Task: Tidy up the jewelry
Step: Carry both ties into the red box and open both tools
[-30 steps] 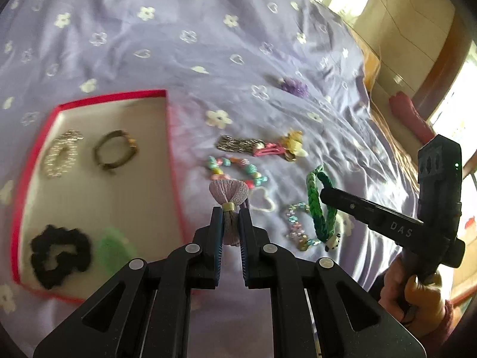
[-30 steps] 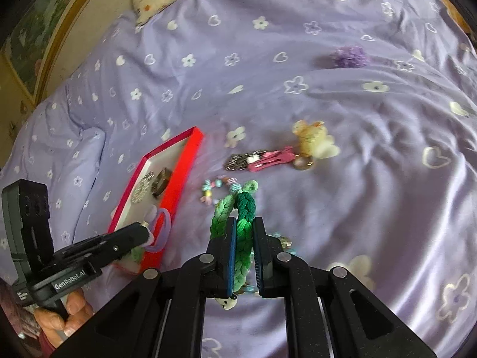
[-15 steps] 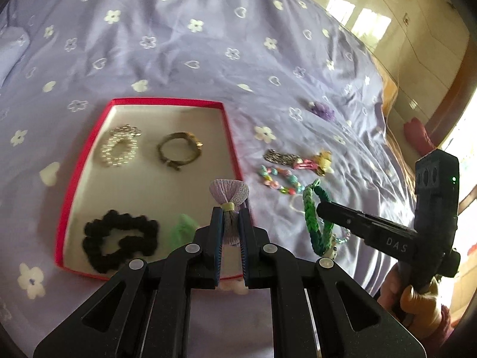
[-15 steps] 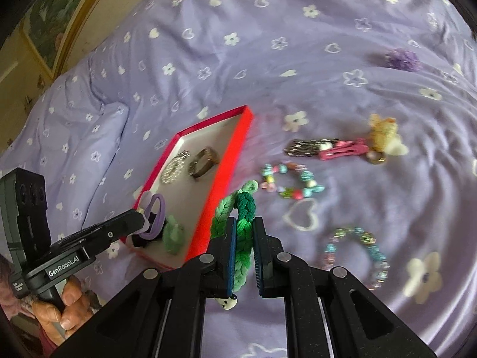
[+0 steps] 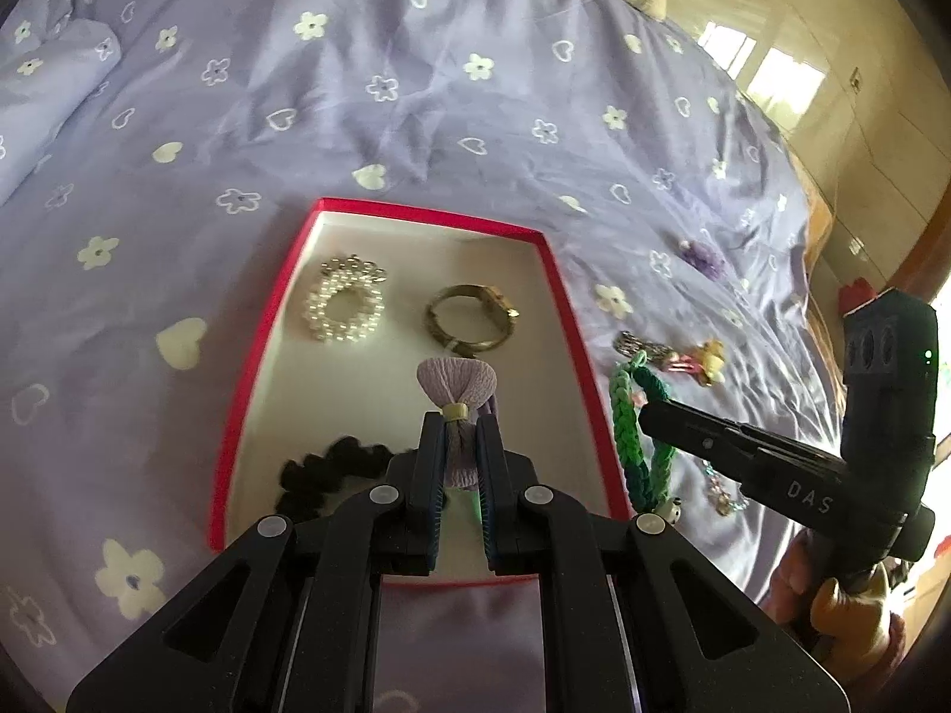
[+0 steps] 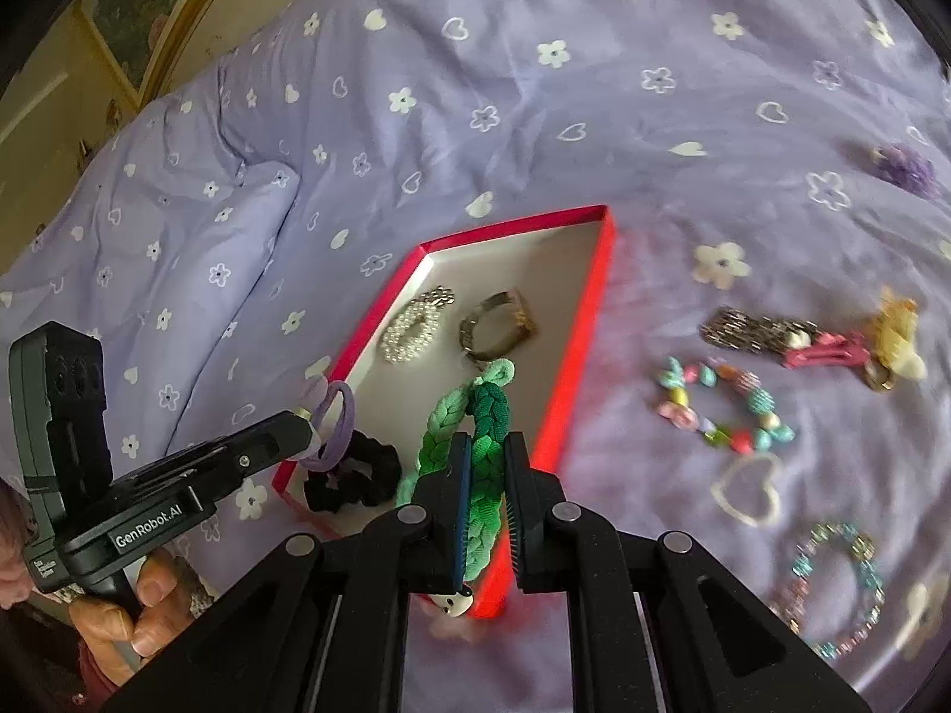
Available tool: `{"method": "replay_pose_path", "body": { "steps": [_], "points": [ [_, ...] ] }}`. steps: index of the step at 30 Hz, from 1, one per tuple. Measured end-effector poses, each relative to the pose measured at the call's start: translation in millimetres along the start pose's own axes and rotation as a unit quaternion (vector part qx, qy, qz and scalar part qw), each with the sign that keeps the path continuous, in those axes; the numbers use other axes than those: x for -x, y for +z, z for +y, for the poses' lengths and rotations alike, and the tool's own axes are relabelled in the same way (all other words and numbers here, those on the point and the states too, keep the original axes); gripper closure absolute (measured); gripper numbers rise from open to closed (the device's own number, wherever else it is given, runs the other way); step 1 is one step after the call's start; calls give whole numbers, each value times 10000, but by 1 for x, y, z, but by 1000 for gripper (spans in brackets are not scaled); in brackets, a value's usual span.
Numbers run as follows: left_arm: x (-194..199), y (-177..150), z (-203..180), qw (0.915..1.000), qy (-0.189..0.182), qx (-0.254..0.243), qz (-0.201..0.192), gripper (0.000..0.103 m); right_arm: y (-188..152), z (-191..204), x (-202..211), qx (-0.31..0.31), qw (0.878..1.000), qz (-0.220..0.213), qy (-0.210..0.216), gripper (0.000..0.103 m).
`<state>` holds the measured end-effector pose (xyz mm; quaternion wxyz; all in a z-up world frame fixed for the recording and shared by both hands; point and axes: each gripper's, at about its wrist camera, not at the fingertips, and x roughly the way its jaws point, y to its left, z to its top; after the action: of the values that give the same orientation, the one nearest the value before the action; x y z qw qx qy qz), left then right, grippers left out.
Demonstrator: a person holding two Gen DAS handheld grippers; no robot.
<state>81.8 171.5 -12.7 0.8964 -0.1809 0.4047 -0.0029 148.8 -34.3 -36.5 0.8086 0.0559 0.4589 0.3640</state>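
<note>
I have my left gripper pinched tight on a lilac fabric hair tie with a fanned, pleated end, its jaws nearly together with only the gathered cloth between them. I hold it above the middle of the shallow red-walled cardboard tray with a white floor so that a release should land it on bare floor, not on the things already inside. Those are a white pearl-bead bracelet and a dull brass bangle toward the far end, and a black ruffled scrunchie near the closer edge.

My right gripper is likewise clamped, on a green braided cord bracelet with a small white charm at its lower end. It hangs over the tray's right wall, close beside the left tool, so I judge both pieces are staged to be dropped in turn.

On the purple flowered bedspread, well apart from the tray, lie a pastel bead bracelet, a clear heart-shaped ring, a pink hair clip with a yellow charm and a purple scrunchie, all not yet sorted.
</note>
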Motion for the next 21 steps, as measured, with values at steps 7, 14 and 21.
{"method": "replay_pose_path", "body": {
  "steps": [7,14,21],
  "points": [
    [-16,13,20,9999,129,54,38,94,20,13,-30,169,9998,84,19,93],
    [-49,31,37,9993,329,62,187,94,35,12,-69,252,9991,326,-108,93],
    [-75,36,53,9981,461,118,381,94,35,5,-96,282,9978,556,-218,93]
  ]
}}
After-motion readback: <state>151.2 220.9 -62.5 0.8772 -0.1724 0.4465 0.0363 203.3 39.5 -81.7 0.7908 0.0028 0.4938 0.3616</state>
